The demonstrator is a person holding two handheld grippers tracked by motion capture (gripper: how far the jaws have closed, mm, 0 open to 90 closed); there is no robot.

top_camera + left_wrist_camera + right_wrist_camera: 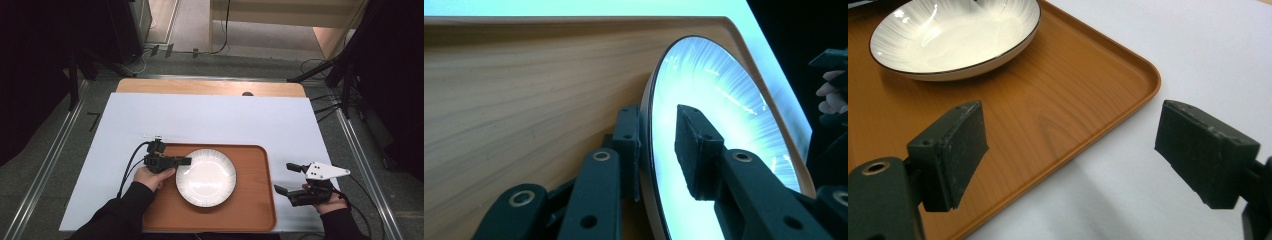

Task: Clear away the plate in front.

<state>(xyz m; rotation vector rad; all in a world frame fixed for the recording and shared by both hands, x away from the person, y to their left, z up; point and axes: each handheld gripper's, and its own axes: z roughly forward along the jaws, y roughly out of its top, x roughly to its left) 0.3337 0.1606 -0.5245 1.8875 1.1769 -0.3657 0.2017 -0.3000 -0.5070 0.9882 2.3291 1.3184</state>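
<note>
The white ribbed plate (205,177) sits on the wooden tray (255,210), its rim pinched between the left gripper (186,161) jaws. That thin edge grip could slip when lifted. The right gripper (287,178) waits beside the tray, jaws spread wide.
</note>
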